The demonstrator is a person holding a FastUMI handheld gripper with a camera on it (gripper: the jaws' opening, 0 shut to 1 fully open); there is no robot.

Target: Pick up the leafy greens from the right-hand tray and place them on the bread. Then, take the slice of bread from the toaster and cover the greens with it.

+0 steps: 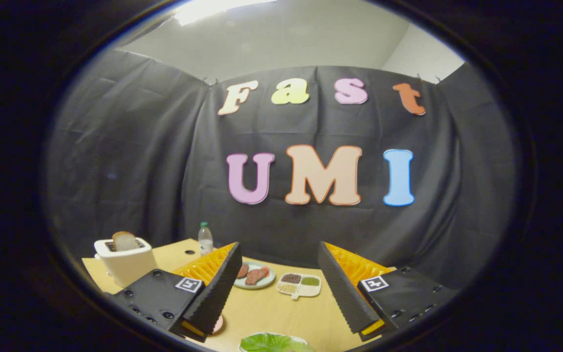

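Tongs (pixel 279 274) spread above wooden table (pixel 281 313).

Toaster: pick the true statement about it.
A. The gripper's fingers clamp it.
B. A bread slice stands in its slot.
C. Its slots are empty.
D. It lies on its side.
B: a bread slice sticks up from the white toaster, while the gripper hangs open, apart from it.

Leafy greens (pixel 271 342): bright green, lying flat on a white tray (pixel 297 338), low between the fingers, partly cut from sight. Toaster (pixel 126 264): white, upright on the tan table, beyond the left finger. Bread slice (pixel 124 241): pale crumb, brown crust, standing upright in the toaster slot, top half protruding.
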